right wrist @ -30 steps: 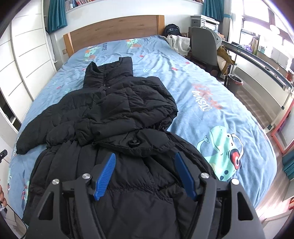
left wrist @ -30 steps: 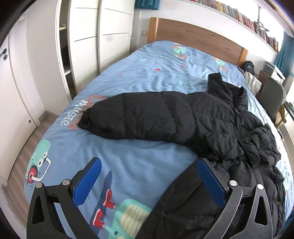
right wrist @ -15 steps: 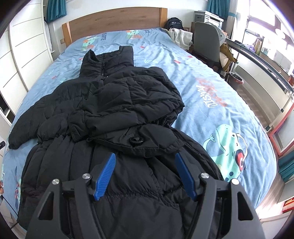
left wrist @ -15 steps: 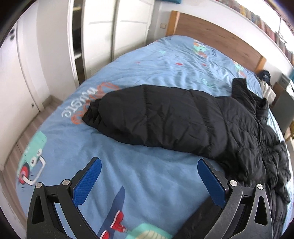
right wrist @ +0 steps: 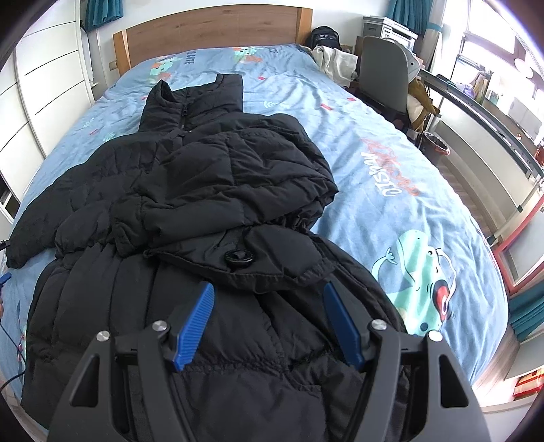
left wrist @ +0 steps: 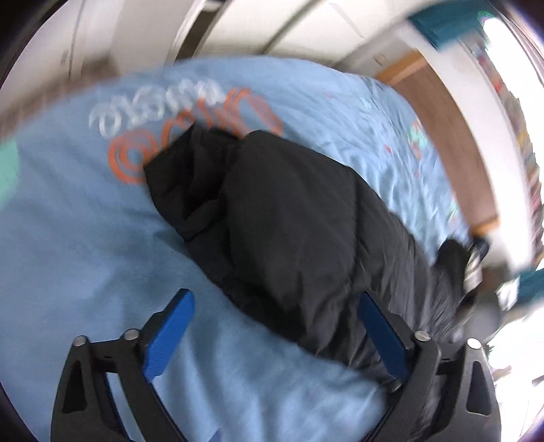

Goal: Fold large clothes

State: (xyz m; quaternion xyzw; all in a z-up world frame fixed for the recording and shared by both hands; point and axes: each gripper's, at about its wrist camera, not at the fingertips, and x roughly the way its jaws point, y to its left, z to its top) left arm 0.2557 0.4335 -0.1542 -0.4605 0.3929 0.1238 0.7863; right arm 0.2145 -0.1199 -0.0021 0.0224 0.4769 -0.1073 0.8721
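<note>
Black puffer jacket (right wrist: 210, 190) on bed (right wrist: 391, 176): right sleeve folded in, left sleeve (left wrist: 272, 217) still outstretched; both tongs (left wrist: 275, 336) (right wrist: 268, 323) released, empty.

Jacket (right wrist: 210, 176): black, quilted. Bedcover (right wrist: 391, 170): light blue, printed with teal cartoon figures and orange-white lettering. Headboard (right wrist: 210, 27) beyond the jacket: brown wood.
</note>
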